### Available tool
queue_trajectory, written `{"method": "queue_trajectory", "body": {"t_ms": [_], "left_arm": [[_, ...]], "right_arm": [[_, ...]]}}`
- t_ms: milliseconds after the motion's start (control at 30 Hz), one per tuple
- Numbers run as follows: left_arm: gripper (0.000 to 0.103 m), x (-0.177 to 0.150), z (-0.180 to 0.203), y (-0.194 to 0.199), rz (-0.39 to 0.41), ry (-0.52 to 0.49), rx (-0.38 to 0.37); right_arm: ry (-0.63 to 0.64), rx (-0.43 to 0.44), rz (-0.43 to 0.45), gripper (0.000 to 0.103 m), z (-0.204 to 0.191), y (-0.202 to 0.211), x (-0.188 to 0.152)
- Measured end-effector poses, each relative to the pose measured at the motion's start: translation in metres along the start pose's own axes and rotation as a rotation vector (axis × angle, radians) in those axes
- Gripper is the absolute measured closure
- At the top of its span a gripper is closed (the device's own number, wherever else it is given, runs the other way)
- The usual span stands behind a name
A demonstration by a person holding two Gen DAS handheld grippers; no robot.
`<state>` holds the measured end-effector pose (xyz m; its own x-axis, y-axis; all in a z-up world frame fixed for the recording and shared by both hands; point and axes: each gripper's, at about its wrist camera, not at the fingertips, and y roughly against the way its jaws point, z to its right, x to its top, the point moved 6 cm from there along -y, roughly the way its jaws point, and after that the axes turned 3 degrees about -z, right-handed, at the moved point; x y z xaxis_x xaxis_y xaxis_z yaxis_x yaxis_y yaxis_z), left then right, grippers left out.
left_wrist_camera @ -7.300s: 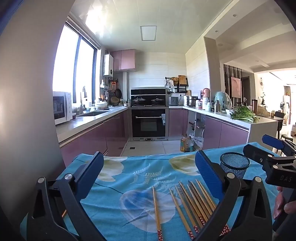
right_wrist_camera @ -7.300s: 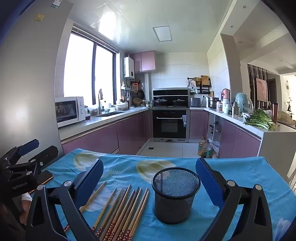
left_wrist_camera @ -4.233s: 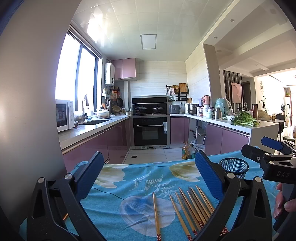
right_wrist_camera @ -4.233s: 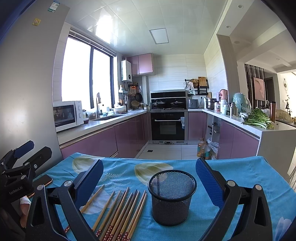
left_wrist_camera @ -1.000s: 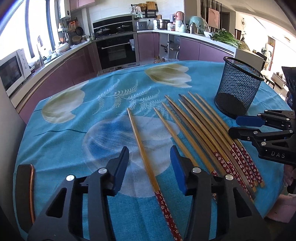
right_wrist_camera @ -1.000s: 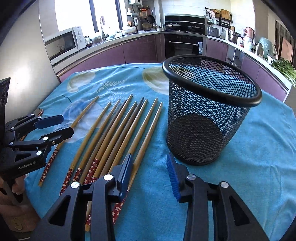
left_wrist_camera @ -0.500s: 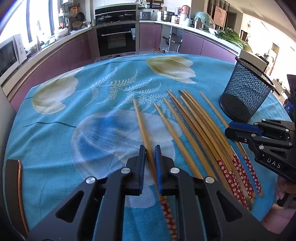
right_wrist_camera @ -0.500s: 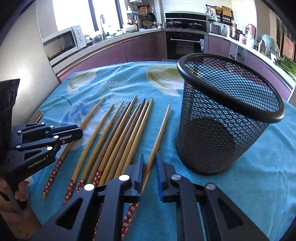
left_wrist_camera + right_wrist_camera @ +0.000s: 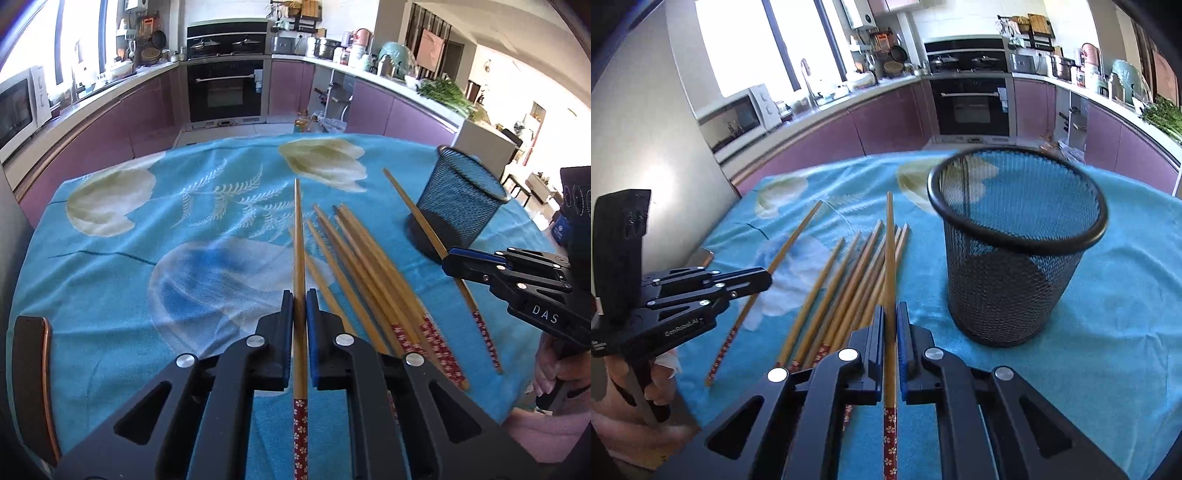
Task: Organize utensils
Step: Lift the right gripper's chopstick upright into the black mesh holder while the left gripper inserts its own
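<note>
Chopsticks: left claw (image 9: 299,301) grips one (image 9: 299,236), right claw (image 9: 890,314) another (image 9: 889,251), seemingly lifted.

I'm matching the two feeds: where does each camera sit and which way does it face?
Left wrist: on the left gripper, facing down its fingers; clamps one chopstick; right gripper at the side.
Right wrist: on the right gripper, clamps another chopstick; a hand shows.
Shared: mesh cup, loose chopsticks.

Both wrist views look steeply down, close over the tablecloth (image 9: 110,280), sharing the mesh cup (image 9: 1015,258), perhaps blurred.
</note>
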<state>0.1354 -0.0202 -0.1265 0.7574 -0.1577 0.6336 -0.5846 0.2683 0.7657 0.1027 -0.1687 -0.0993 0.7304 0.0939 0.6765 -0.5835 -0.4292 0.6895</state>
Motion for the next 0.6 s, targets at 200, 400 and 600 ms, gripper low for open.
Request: {"method": "queue_trajectory", "body": {"t_ms": [200, 400, 600], "left_arm": [[0.095, 0.015, 0.018, 0.038, 0.073, -0.029, -0.098], [0.095, 0.028, 0.03, 0.074, 0.145, -0.042, -0.184], [0.096, 0.051, 0.04, 0.109, 0.245, -0.043, -0.255]], "right_arm": [[-0.005, 0.071, 0.101, 0.097, -0.001, 0.037, 0.013], [-0.003, 0.114, 0.174, 0.097, -0.003, 0.062, 0.026], [0.015, 0.127, 0.246, 0.097, 0.001, 0.084, 0.045]]}}
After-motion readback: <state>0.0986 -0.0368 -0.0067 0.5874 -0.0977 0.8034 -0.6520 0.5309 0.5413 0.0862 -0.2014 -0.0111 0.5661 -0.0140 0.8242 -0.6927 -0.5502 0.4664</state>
